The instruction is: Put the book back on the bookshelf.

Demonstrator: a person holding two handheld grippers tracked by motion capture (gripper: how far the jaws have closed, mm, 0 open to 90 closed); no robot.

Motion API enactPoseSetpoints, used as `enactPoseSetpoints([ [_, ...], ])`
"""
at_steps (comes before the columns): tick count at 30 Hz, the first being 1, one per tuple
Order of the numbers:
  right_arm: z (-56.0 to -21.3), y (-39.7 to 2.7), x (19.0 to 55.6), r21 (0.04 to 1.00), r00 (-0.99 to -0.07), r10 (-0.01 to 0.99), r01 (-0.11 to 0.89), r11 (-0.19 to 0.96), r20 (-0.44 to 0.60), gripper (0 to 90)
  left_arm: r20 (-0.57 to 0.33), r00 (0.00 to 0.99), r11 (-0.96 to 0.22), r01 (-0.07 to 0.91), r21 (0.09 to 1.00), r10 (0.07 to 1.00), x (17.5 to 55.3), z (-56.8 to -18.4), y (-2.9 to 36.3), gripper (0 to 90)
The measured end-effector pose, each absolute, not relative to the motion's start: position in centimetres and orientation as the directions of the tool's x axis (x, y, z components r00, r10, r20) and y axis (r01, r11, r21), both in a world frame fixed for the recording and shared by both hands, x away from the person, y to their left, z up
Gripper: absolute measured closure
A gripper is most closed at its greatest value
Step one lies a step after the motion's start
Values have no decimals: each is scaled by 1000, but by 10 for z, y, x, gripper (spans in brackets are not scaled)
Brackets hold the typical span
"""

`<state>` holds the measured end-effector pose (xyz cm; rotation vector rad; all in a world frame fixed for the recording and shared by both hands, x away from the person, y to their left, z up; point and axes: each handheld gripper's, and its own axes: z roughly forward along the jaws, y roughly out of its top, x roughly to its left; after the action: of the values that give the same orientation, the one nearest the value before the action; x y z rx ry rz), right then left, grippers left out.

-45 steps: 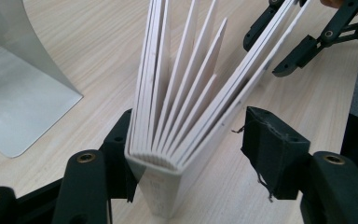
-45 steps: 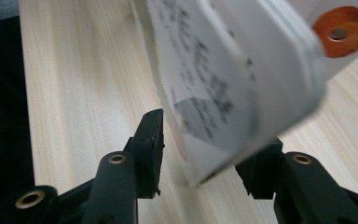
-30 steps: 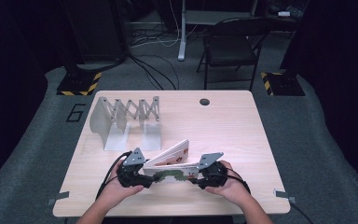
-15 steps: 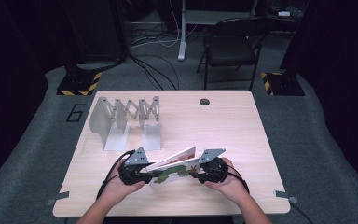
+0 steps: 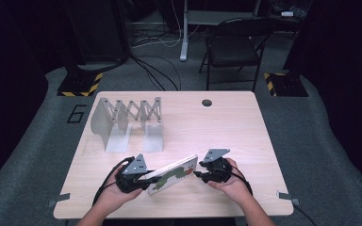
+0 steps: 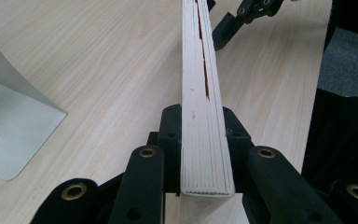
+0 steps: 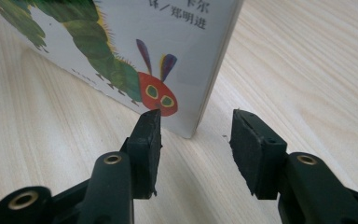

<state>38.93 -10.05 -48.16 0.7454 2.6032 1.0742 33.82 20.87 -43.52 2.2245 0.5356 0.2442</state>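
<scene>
Book on table, bookend rack well behind (nothing between)

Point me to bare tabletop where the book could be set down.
Widest free patch: right half of the table, from the hole toward the right gripper. Left-back is crowded by the metal accordion rack. The front edge holds the left gripper, shut on the book.

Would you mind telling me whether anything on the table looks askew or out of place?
The picture book is not in the grey rack but near the table's front edge, standing on one edge and skewed. The left gripper clamps one end; the right gripper stands open at the other, not gripping.
</scene>
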Motion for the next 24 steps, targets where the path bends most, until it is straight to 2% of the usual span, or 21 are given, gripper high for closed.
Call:
enactPoseSetpoints([
  [12, -479, -82, 387, 726, -867, 494, 302, 618, -60, 527, -37, 889, -604, 340, 721, 456, 344, -434, 208, 733],
  [24, -478, -81, 387, 733, -856, 515, 322, 599, -44, 529, -41, 880, -627, 369, 686, 473, 353, -432, 187, 708],
])
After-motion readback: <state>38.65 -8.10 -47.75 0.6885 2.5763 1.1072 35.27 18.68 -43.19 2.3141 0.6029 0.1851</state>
